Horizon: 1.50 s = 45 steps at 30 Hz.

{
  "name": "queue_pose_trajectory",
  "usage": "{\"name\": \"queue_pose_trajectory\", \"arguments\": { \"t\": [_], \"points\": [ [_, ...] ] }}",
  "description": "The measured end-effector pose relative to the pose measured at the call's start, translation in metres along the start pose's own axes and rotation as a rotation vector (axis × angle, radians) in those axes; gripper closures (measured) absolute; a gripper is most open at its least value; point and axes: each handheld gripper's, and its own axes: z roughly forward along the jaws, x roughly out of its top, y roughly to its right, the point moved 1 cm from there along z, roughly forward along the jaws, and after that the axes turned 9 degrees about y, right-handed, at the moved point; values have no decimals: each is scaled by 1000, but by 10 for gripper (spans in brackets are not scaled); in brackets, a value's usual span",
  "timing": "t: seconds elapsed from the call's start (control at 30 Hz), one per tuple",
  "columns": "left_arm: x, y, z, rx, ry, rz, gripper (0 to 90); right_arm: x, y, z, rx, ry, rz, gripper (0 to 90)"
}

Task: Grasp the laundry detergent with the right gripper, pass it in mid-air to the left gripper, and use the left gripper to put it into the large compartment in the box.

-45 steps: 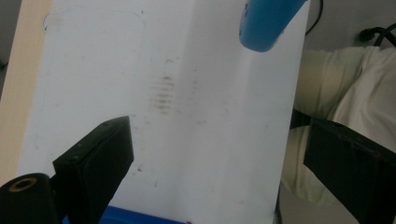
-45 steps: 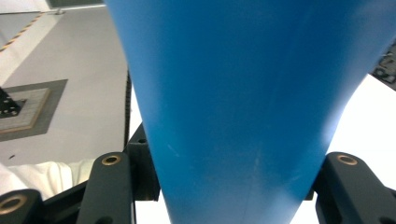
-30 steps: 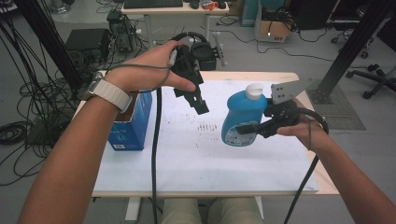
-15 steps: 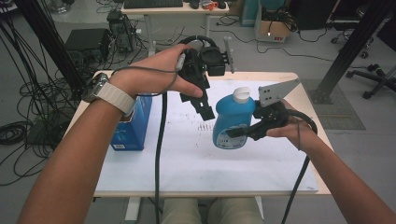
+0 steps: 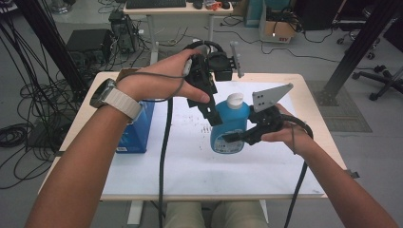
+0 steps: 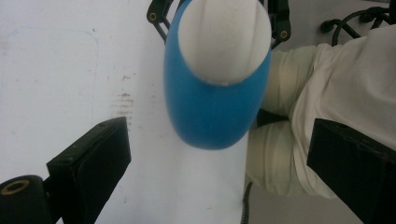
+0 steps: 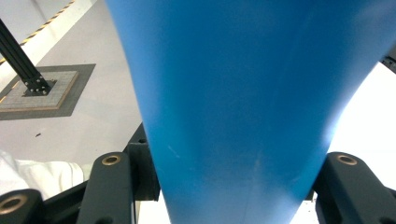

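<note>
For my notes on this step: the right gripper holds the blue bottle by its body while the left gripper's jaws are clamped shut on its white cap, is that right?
Not quite. The left gripper is open, its jaws standing apart on either side of the white cap without touching it, as the left gripper view shows. The right gripper does hold the blue bottle by its body.

What I cannot see well around my blue bottle

In my right gripper view the blue bottle (image 7: 233, 107) is cut off at the top and bottom edges, its cap out of frame; in the high view its label (image 5: 227, 142) is too small to read, and my left arm hides part of the blue box (image 5: 138, 130).
</note>
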Motion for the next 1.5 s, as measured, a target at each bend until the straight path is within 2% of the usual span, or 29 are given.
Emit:
{"name": "queue_pose_trajectory", "arguments": {
  "t": [0.07, 0.1, 0.3, 0.57, 1.5],
  "points": [
    [-1, -1, 1, 0, -2, 1, 63, -1, 1, 4, 1, -5, -10, 435],
    [-1, -1, 2, 0, -5, 2, 63, -1, 0, 5, 0, -12, 6, 435],
    [-1, -2, 6, -8, -4, -4, 60, -2, 1, 13, -1, -19, 6, 435],
    [1, -4, 10, 11, -7, -8, 52, -3, 3, 20, 14, -27, 7, 435],
    [5, -8, 15, 20, -10, -9, 58, -3, 1, 24, 14, -38, 11, 435]
  ]
}}
